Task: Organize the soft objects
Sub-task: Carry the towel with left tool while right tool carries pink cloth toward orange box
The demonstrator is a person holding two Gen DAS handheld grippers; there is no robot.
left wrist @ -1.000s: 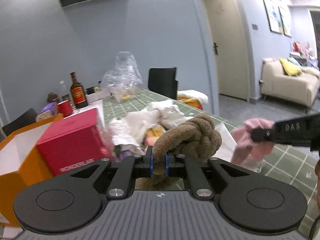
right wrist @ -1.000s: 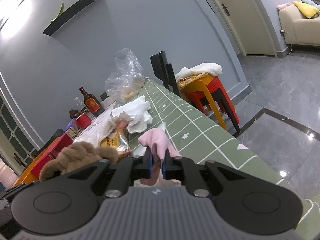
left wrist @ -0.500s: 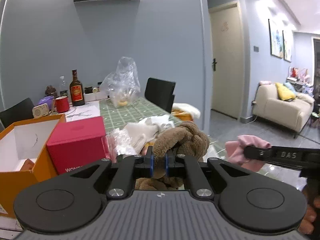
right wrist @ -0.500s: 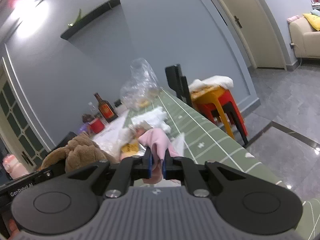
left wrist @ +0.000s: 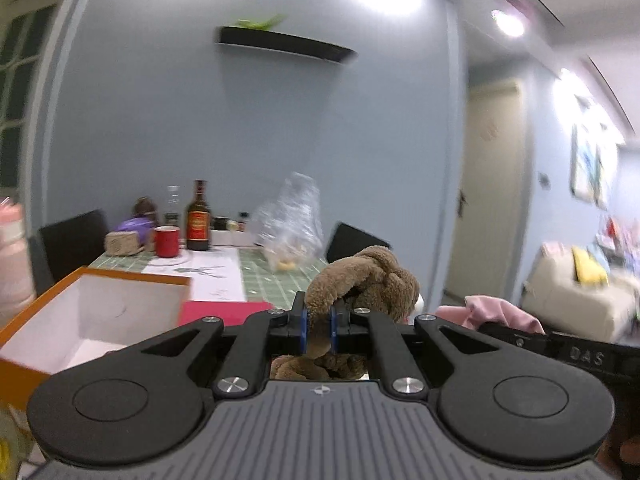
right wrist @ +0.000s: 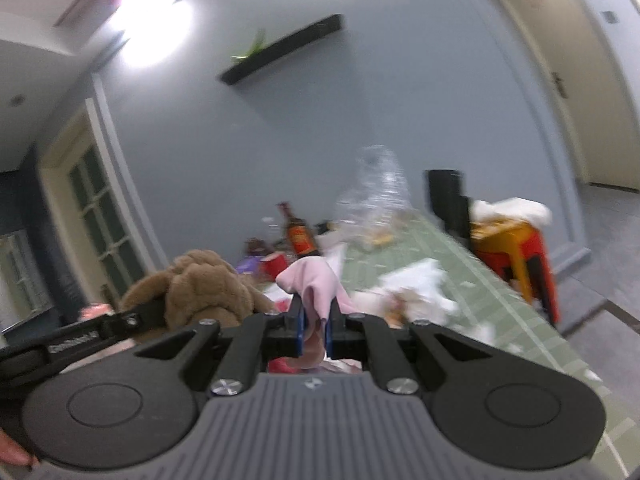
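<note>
My left gripper [left wrist: 319, 330] is shut on a brown plush toy [left wrist: 372, 284] and holds it in the air above the table. The toy also shows in the right wrist view [right wrist: 200, 288]. My right gripper [right wrist: 314, 330] is shut on a pink soft cloth [right wrist: 316, 284], lifted above the table; the cloth also shows at the right of the left wrist view [left wrist: 500, 316]. An open orange box [left wrist: 92, 320] with a white inside sits at the lower left, next to a red box [left wrist: 224, 312].
The green checked table [right wrist: 460, 280] carries white crumpled cloths [right wrist: 420, 292], a clear plastic bag [left wrist: 292, 224], a brown bottle [left wrist: 198, 218] and a red mug [left wrist: 167, 241]. Black chairs, an orange and red stool [right wrist: 516, 252] and a sofa [left wrist: 576, 300] stand around.
Both grippers have risen and tilted up with their loads; the table has dropped low in both views. The left view has swung left, toward the orange box.
</note>
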